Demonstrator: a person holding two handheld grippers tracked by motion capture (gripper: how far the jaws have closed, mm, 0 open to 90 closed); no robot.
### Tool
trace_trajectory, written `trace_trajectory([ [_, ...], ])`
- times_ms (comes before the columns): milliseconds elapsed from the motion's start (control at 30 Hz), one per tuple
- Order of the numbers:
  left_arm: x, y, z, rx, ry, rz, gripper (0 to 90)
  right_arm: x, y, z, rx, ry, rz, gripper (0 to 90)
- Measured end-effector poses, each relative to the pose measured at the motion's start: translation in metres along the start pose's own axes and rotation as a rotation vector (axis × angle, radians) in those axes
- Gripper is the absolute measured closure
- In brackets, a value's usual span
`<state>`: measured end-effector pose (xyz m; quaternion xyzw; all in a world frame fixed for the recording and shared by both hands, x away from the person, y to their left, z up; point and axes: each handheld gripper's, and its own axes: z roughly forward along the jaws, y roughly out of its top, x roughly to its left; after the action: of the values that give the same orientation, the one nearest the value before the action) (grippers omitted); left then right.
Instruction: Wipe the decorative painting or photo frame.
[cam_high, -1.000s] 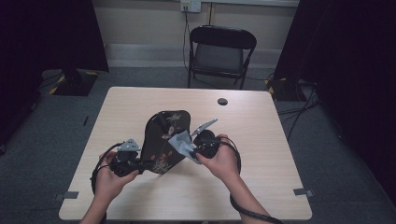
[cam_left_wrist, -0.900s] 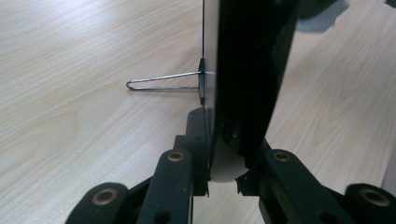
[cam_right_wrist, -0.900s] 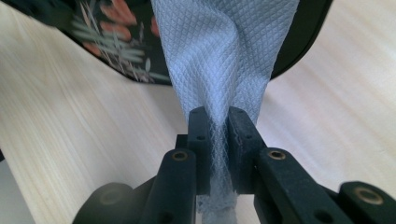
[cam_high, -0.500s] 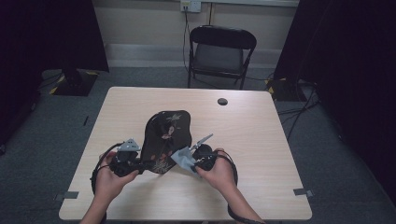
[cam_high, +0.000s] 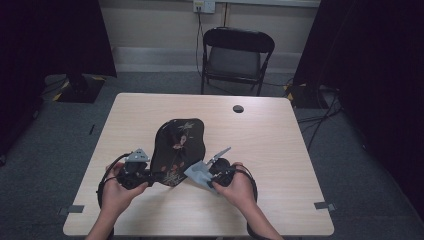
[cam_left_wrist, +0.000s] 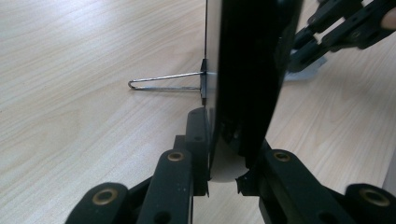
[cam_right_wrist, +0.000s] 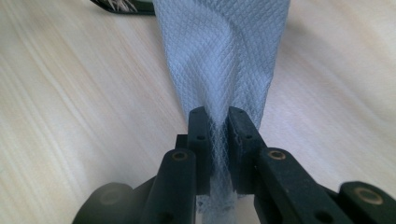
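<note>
A glossy black oval plaque with pale floral decoration stands tilted near the front middle of the pale wooden table, its long axis running from the person's side up and away toward the far edge, its decorated face turned upward and toward the camera in the high view. The left gripper has its jaws pinched on the plaque's lower edge; in the left gripper view the plaque is seen edge-on, with a thin wire stand jutting from its back down to the tabletop. The right gripper is clamped on a light blue-grey quilted cloth, which lies against the plaque's lower right side (the weave is a fine diamond pattern). No readable writing or brand shows on either thing.
</note>
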<state>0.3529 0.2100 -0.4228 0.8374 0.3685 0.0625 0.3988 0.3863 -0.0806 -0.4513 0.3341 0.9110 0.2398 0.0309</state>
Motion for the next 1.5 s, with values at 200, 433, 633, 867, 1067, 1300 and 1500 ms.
trace_trajectory([
  [200,0.000,0.000,0.000,0.000,0.003,-0.002,78.6,-0.002,0.004,-0.028,-0.047,-0.002,-0.001,81.3],
  [433,0.000,0.000,0.000,0.000,0.004,-0.002,78.6,-0.001,0.018,-0.065,-0.084,-0.027,-0.032,81.3],
  [633,0.000,0.000,0.000,0.002,0.004,-0.002,78.6,-0.002,0.032,-0.097,-0.116,-0.044,-0.052,81.3],
  [867,-0.001,0.000,0.000,0.002,0.003,0.001,78.6,0.005,0.059,-0.138,-0.181,-0.058,-0.080,81.4],
  [1067,0.000,0.000,0.000,0.002,0.001,0.005,78.6,0.013,0.080,-0.148,-0.198,-0.062,-0.097,81.3],
  [1300,0.000,0.000,0.000,0.001,0.001,0.005,78.6,0.016,0.083,-0.130,-0.177,-0.055,-0.096,81.3],
  [1500,0.000,0.000,0.000,0.002,0.001,0.006,78.6,0.012,0.072,-0.108,-0.148,-0.031,-0.081,81.3],
])
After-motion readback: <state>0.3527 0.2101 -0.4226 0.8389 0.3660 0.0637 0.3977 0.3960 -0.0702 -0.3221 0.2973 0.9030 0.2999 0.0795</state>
